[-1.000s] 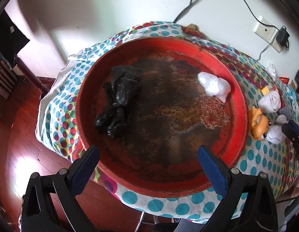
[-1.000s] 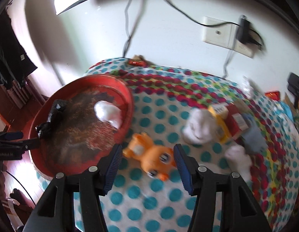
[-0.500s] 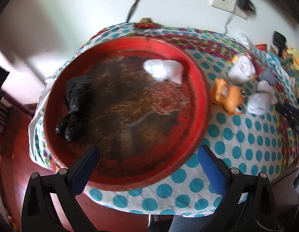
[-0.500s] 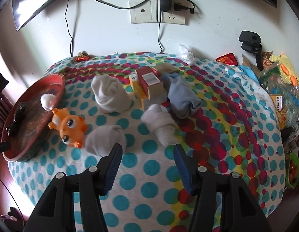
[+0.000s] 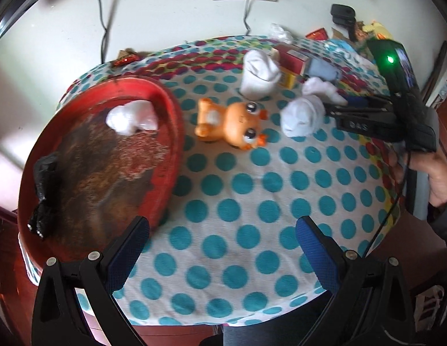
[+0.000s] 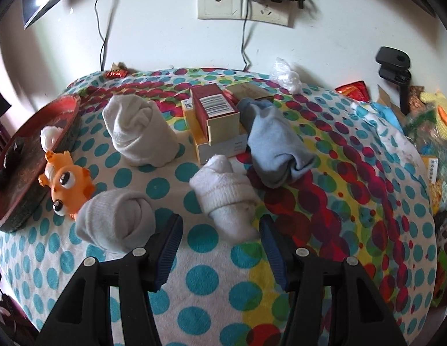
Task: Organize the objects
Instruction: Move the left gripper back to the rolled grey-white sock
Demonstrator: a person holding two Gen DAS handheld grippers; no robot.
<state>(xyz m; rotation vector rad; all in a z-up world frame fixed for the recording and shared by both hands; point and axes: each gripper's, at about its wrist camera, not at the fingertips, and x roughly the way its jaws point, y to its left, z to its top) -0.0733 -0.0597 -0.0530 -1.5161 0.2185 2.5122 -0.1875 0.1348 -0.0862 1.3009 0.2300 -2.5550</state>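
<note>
The worktop (image 6: pixel 223 294), under a dotted cloth, carries everything, and the layout reads as a sort in progress: a collecting side on the left, loose things toward the middle and back. The big red tray (image 5: pixel 165 109) sits at the left edge, probably as the gathering place, since a white bag (image 5: pixel 132 116) and a black bag (image 5: pixel 43 190) already lie inside it. The rest waits outside it: a stack of boxes (image 6: pixel 214 121) near the wall, a blue sock (image 6: pixel 276 150) leaning against them, a cream sock roll (image 6: pixel 139 132) to their left, a white sock (image 6: pixel 226 193) in front, and a grey sock roll (image 6: pixel 116 219) touching the orange toy (image 6: pixel 69 184), which lies just beside the tray rim. The right gripper (image 6: pixel 220 248) hangs released, jaws apart with nothing between them, the white sock just ahead of them, likely lined up as the next pick. The left gripper (image 5: pixel 223 248) is also spread wide and empty, above bare cloth next to the tray.
</note>
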